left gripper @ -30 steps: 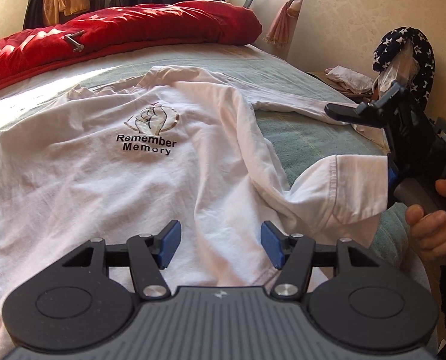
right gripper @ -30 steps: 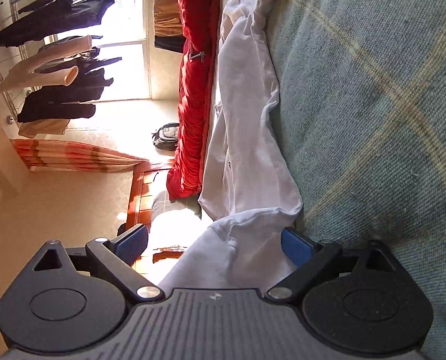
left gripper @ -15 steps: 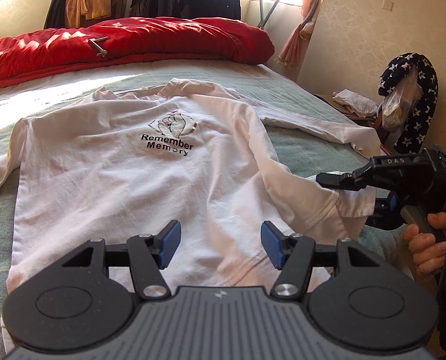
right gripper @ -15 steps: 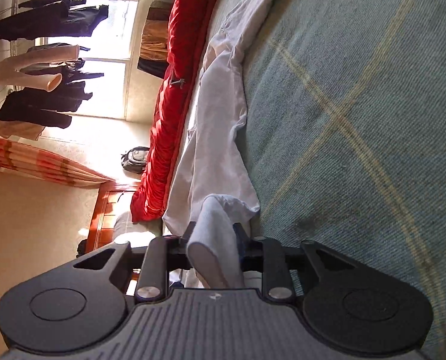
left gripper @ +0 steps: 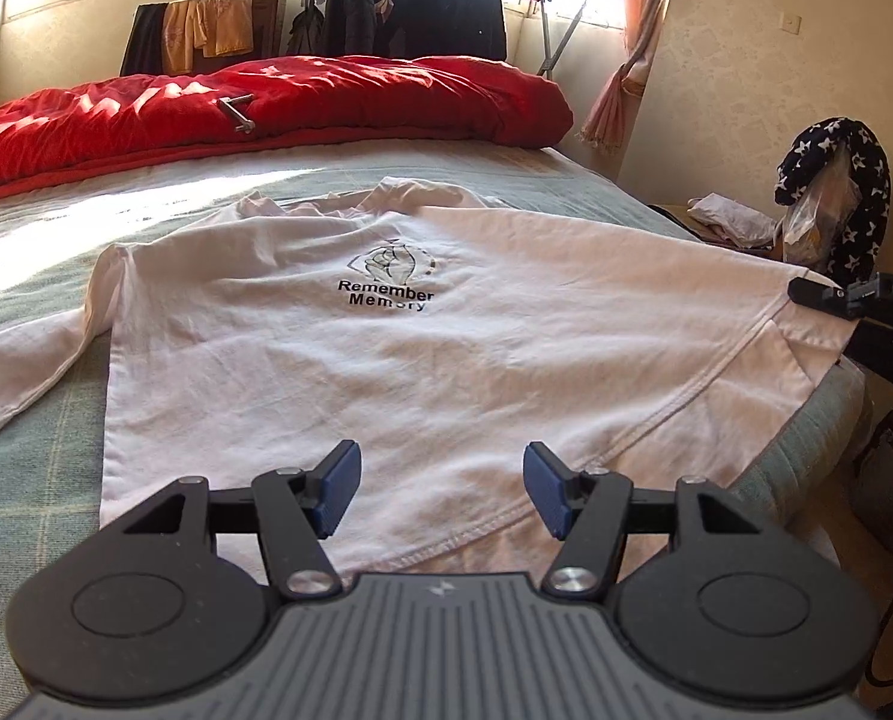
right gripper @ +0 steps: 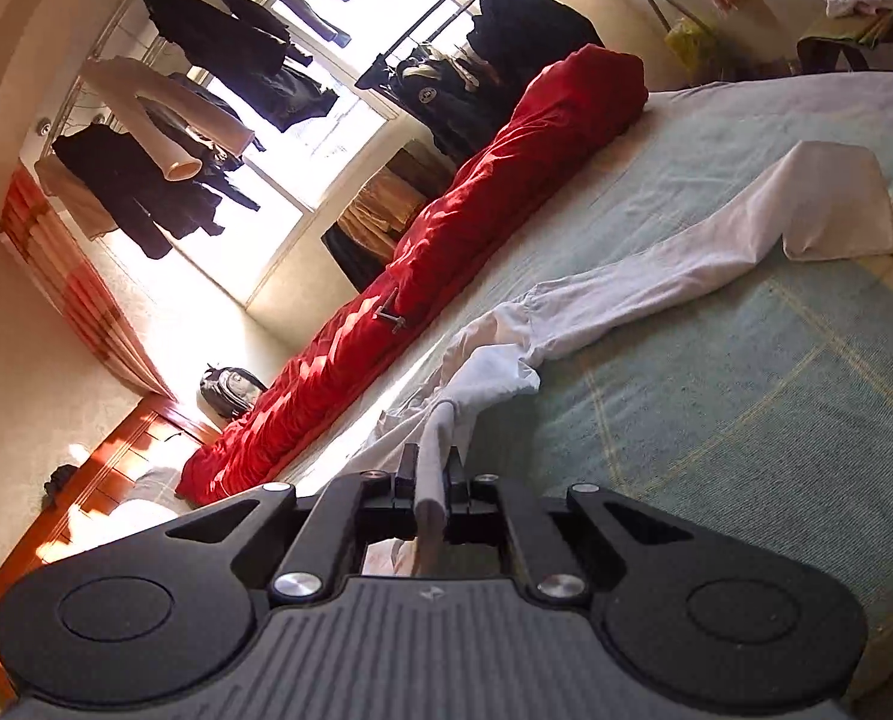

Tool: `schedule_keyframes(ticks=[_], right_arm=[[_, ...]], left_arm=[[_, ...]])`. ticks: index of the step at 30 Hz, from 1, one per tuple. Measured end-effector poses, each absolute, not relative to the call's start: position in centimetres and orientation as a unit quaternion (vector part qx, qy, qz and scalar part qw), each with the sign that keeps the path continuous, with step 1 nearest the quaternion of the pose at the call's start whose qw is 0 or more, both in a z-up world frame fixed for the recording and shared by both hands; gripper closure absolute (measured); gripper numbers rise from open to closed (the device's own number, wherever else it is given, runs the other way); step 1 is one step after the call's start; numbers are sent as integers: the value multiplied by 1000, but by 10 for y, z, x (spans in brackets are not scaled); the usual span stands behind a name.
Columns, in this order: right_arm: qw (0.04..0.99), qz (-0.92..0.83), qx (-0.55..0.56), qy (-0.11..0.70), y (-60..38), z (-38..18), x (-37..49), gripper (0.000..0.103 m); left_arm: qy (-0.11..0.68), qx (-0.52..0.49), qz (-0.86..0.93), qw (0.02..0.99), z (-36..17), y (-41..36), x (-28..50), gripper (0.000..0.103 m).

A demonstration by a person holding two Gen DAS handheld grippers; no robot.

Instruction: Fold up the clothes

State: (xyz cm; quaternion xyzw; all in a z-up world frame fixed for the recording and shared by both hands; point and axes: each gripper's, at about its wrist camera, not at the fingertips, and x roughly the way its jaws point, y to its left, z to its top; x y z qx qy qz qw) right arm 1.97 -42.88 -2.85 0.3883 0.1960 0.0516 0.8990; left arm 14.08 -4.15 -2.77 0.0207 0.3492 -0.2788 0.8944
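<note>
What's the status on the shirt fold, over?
Left gripper open, above hem. Right gripper shut on white shirt sleeve. Shirt flat on bed. Nothing in the way.

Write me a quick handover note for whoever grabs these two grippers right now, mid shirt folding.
Right gripper: shut on a fold of the white shirt at its right edge, pulled out toward the side of the bed.
Left gripper: open, empty, above the shirt's lower hem.
Shirt: lies print side up on the bed, body spread fairly flat; one long sleeve trails off to the left.
Done: shirt laid out. No fold made yet.
Left: fold in the sleeves and sides, then fold the body.
</note>
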Motion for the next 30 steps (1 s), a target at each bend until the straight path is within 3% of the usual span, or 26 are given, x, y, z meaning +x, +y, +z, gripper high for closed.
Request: schedule_keyframes(ticks=[6, 11, 13, 19, 26, 30], right_arm=[[866, -15, 364, 342, -433, -72, 28, 85], [868, -41, 387, 309, -458, -66, 12, 63], [874, -35, 392, 284, -468, -53, 15, 59], [867, 44, 417, 270, -493, -38, 95, 59], [771, 75, 537, 334, -508, -100, 231, 59], [768, 40, 536, 348, -501, -118, 269, 59]], left_arm=[[361, 27, -256, 896, -30, -35, 144, 42], [381, 21, -227, 896, -40, -27, 153, 41], [388, 13, -217, 896, -44, -24, 157, 41], [398, -17, -203, 895, -53, -23, 167, 41], [402, -33, -190, 895, -58, -23, 177, 41], [400, -30, -186, 897, -60, -22, 184, 41]])
